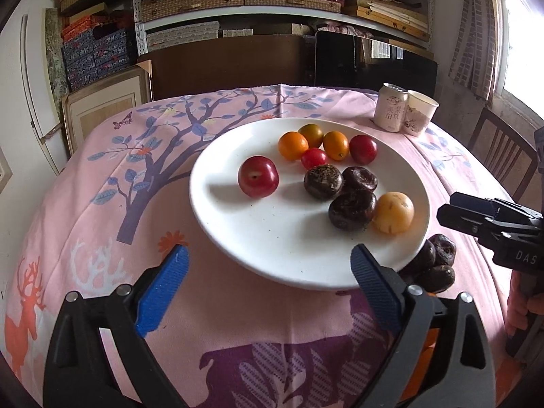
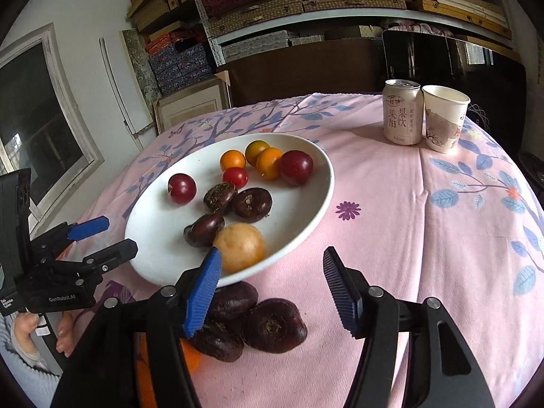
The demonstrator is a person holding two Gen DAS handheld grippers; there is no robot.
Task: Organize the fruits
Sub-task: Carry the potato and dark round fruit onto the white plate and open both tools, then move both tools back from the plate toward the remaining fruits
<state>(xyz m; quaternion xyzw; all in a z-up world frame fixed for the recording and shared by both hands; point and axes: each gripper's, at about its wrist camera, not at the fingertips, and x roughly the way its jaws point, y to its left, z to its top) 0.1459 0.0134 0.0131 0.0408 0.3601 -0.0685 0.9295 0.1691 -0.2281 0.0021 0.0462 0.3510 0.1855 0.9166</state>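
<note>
Both our left gripper and right gripper hang apart and empty at the plate's near rim. Most fruit sits on it; dark water chestnuts wait outside, likely next.

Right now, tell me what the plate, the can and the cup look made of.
Plate: glazed white ceramic by its smooth sheen, possibly melamine. Can: thin metal, with a silvery rim and printed matte body. Cup: paper, with a rolled lip and dull printed wall.
</note>
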